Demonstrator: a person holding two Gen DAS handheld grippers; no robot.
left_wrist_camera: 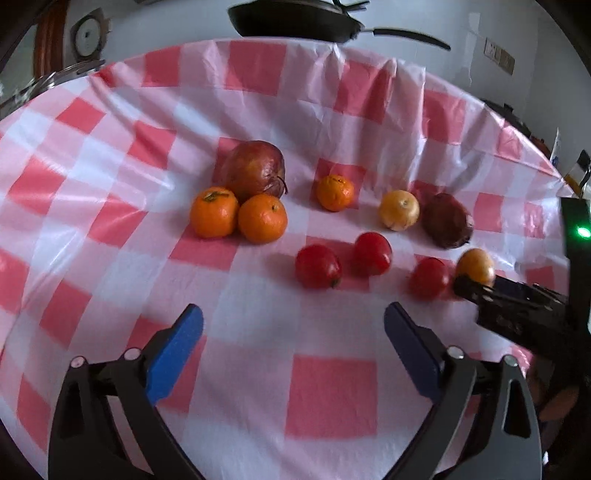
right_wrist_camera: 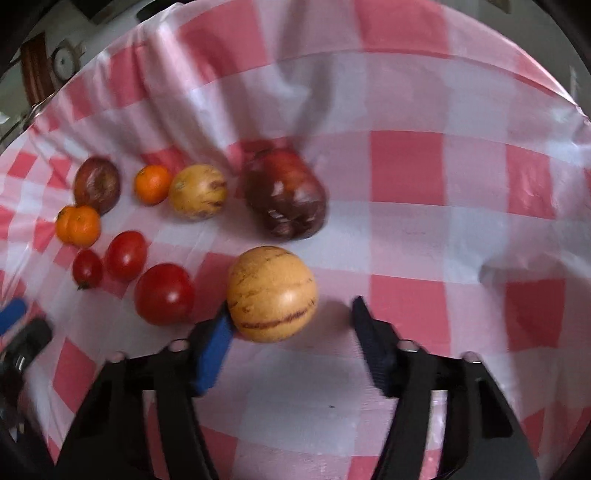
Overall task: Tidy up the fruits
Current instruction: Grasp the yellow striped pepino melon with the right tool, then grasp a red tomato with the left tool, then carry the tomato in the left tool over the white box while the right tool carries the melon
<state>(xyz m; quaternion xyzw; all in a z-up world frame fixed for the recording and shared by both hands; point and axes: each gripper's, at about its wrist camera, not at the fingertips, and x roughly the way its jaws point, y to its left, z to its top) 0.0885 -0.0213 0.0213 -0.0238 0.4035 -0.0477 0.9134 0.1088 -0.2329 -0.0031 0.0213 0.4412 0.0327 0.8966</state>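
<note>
The whole tabletop is covered by a red-and-white checked plastic cloth, wrinkled toward the far edge, with a black frying pan seen just past it. The left tongs are held wide open over bare cloth, nothing between the blue pads, all the fruit lying ahead of them. The right tongs are only partly closed: their left pad is touching the striped yellow fruit, while a clear gap is left on the other side, so nothing is actually gripped. Behind that fruit a big dark red apple is lying on its side. A second dark apple is parked at the far left, with two oranges pressed up against it, touching each other. A third orange is set apart, with a second yellow fruit beside it. Three tomatoes are strung in a loose row nearest the left tongs, the rightmost one just beside the striped fruit.
</note>
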